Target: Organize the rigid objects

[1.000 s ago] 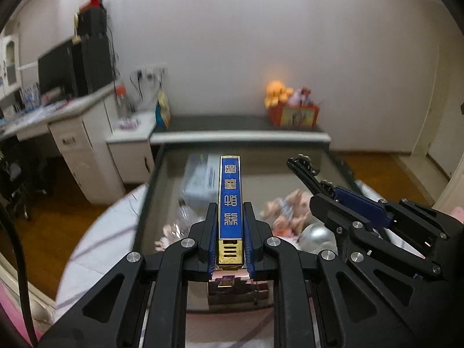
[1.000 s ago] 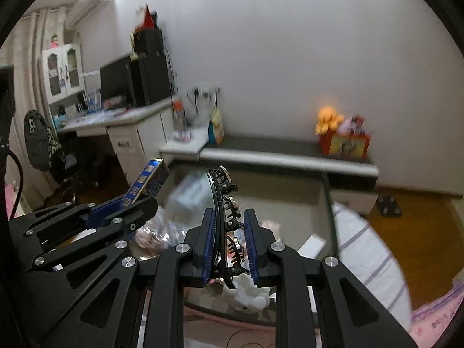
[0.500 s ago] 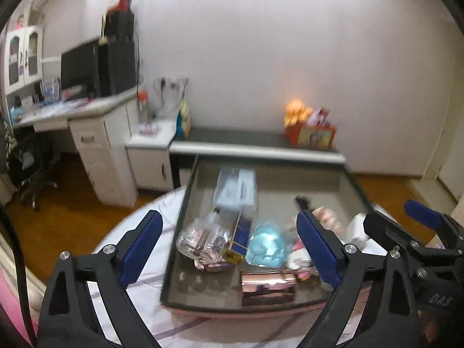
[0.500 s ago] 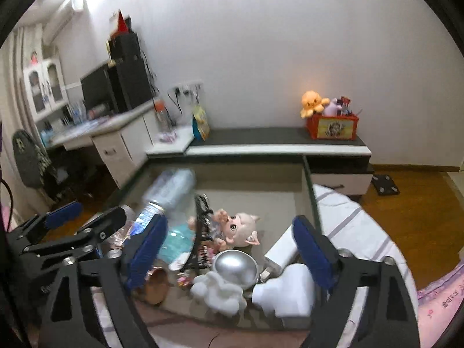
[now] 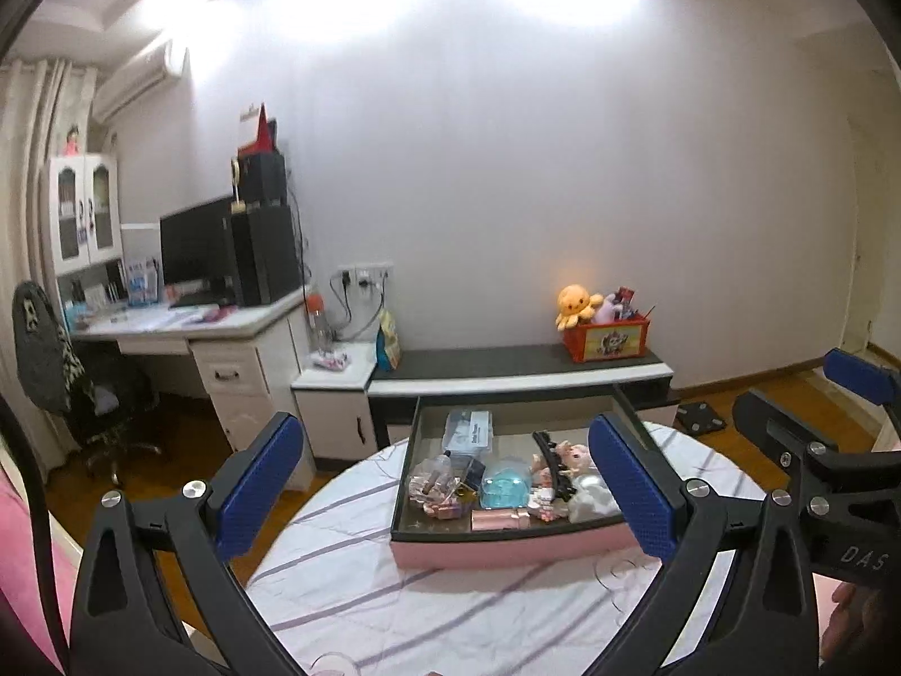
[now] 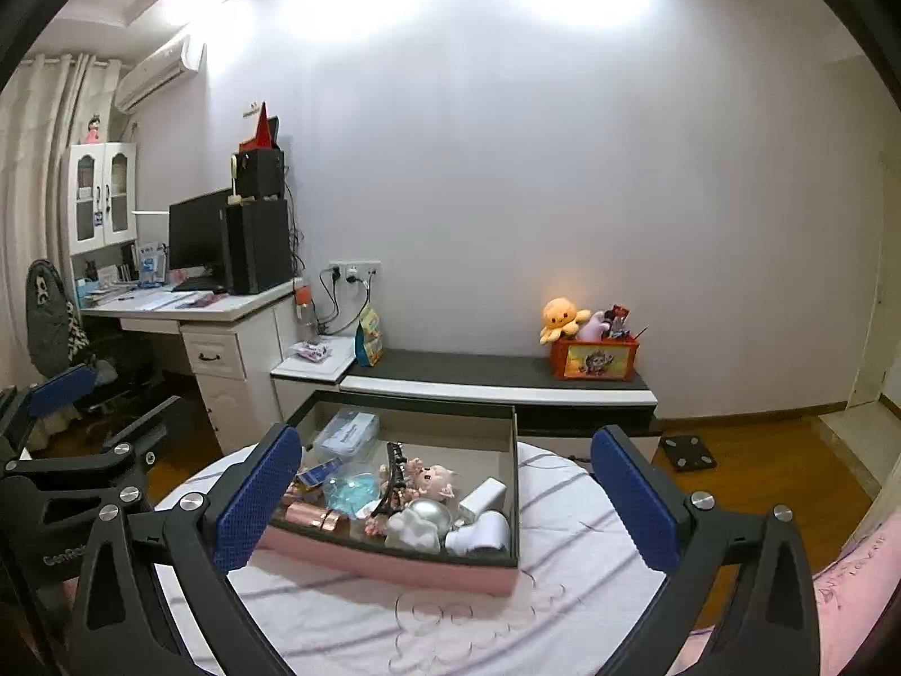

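Observation:
A pink box (image 5: 507, 552) with a dark rim stands on the round, striped table and holds several small things. The blue-and-gold bar (image 5: 472, 473) lies in it beside a clear bag, and the black hair clip (image 5: 554, 465) leans against a small doll (image 5: 574, 457). My left gripper (image 5: 445, 442) hovers back from the box, its jaws opening wide with nothing between them. My right gripper (image 6: 445, 445) is open and empty, likewise drawn back. In the right wrist view the bar (image 6: 318, 473) and the clip (image 6: 394, 479) rest among the toys.
The striped tablecloth (image 6: 563, 591) surrounds the box. Behind it runs a low dark bench (image 5: 523, 363) with a red toy bin (image 5: 608, 338), and a white desk (image 5: 214, 338) with a monitor stands at the left. A black chair (image 5: 50, 349) is at far left.
Both grippers went from shut to wide open. The left let go of the blue-and-gold bar, the right the black hair clip; both lie in the box. Both grippers pulled back and up.

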`<state>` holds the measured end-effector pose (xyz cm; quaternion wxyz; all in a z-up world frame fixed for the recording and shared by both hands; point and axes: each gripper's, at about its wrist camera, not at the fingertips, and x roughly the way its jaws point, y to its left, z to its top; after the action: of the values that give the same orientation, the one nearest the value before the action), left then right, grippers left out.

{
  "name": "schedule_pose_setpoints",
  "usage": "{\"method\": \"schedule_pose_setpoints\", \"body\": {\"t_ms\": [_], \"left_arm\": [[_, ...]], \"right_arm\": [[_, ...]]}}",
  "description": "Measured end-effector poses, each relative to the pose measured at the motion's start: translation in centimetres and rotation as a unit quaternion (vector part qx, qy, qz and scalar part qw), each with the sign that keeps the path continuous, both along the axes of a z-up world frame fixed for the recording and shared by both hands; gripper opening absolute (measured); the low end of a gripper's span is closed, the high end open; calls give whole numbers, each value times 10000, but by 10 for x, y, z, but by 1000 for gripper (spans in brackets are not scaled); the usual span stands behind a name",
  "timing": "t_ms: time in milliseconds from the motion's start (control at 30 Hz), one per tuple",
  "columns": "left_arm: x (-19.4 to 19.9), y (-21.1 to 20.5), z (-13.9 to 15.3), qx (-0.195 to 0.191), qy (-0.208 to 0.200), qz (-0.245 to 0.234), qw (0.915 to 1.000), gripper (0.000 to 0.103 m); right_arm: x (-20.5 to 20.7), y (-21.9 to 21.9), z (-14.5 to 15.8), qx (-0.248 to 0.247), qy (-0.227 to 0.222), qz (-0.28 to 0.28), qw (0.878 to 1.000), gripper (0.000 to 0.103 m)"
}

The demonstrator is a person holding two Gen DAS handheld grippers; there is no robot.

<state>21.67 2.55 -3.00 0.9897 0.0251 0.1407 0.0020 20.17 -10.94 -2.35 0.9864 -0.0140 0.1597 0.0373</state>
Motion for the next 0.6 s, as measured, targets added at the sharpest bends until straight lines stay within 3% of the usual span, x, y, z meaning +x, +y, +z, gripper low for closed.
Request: {"method": "schedule_pose_setpoints", "body": {"t_ms": [300,600], "left_arm": [[-77,-3,13,-113,-374,-222,9990,103],[-151,-1,33,-64,-818,-148,9965,103]], "right_arm": [[-78,-3,15,-61,-284,-67,9996,103],[-151,-3,33,-63,-610,-68,9981,103]]}}
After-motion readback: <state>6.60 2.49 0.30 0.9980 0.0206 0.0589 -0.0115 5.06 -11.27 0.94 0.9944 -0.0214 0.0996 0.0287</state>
